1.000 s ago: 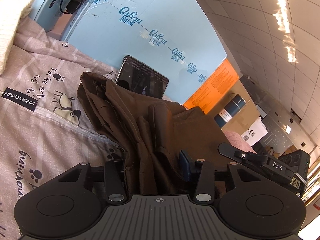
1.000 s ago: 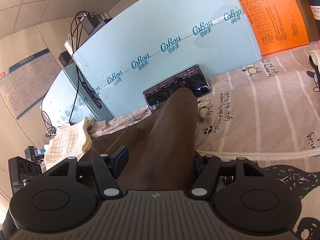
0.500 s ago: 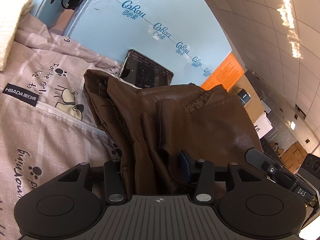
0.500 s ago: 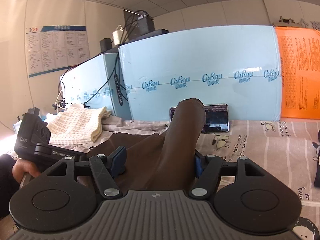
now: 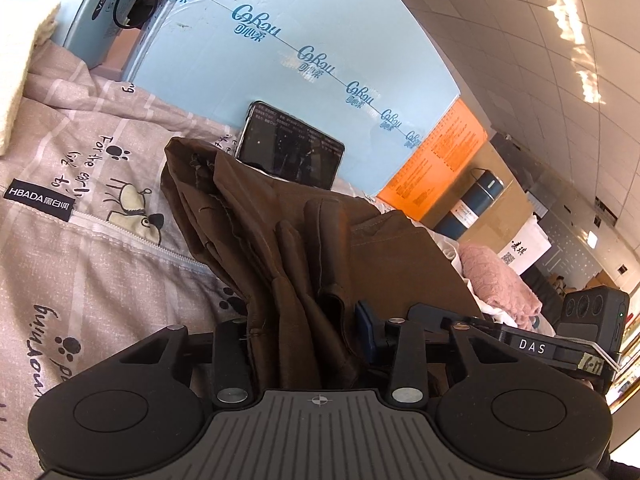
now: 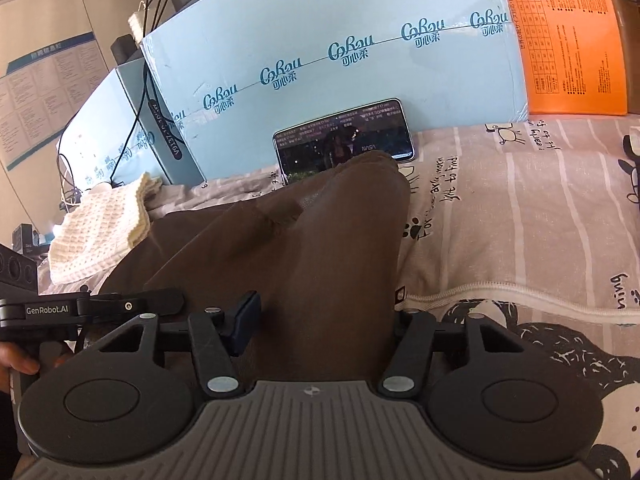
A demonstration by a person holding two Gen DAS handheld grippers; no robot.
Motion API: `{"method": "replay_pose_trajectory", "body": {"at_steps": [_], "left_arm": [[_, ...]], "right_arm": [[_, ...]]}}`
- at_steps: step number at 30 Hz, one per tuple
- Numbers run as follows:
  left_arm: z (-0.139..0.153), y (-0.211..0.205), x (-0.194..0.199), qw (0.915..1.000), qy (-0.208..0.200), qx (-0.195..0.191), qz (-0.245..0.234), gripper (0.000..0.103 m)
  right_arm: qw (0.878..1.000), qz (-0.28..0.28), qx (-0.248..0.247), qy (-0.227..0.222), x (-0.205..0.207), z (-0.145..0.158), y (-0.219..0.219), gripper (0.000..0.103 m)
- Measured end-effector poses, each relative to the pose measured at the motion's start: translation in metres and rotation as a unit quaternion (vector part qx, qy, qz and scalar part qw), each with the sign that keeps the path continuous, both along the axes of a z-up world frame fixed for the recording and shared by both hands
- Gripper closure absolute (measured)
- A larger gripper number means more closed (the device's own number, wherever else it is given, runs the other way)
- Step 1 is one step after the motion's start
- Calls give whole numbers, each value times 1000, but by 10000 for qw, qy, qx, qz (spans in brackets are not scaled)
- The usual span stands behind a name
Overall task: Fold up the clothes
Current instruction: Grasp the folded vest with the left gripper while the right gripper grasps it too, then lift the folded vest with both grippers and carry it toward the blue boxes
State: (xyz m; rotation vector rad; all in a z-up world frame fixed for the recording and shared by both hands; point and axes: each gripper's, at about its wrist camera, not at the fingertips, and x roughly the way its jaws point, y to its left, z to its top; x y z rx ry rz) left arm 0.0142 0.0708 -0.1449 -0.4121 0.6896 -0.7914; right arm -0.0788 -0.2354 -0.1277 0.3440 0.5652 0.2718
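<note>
Left gripper (image 5: 306,344): we have just tightened on gathered brown garment (image 5: 280,248); clenched on it.
Right gripper (image 6: 320,320): narrowed too, grasping the fold.
Garment: lowered onto bedspread (image 6: 520,220), before phone (image 6: 344,134); fold nearly laid.

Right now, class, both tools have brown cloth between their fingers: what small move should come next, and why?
Probably lower both tools to lay the brown garment flat on the bedsheet: it hangs bunched in the left tool and right tool.

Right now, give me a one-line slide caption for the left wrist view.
Left gripper, jaws just closing, pinches bunched brown garment over the printed bedsheet, phone propped against the blue box.
</note>
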Motion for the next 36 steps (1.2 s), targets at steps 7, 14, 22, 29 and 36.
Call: {"method": "replay_pose_trajectory", "body": {"at_steps": [7, 14, 22, 29, 36], "left_arm": [[4, 5, -3, 9999, -113, -118, -45, 75], [7, 7, -6, 9997, -196, -120, -61, 75], [20, 7, -23, 9984, -557, 1, -44, 75], [37, 12, -46, 9948, -999, 116, 151, 75], [54, 38, -64, 9881, -1394, 89, 650, 75]], "right_arm": [[9968, 270, 617, -421, -6, 8, -8, 62], [9965, 101, 817, -172, 0, 0, -14, 67], [9957, -94, 869, -316, -23, 19, -2, 79], [9937, -179, 801, -769, -49, 50, 23, 84], [9916, 58, 545, -1174, -52, 83, 63, 84]]}}
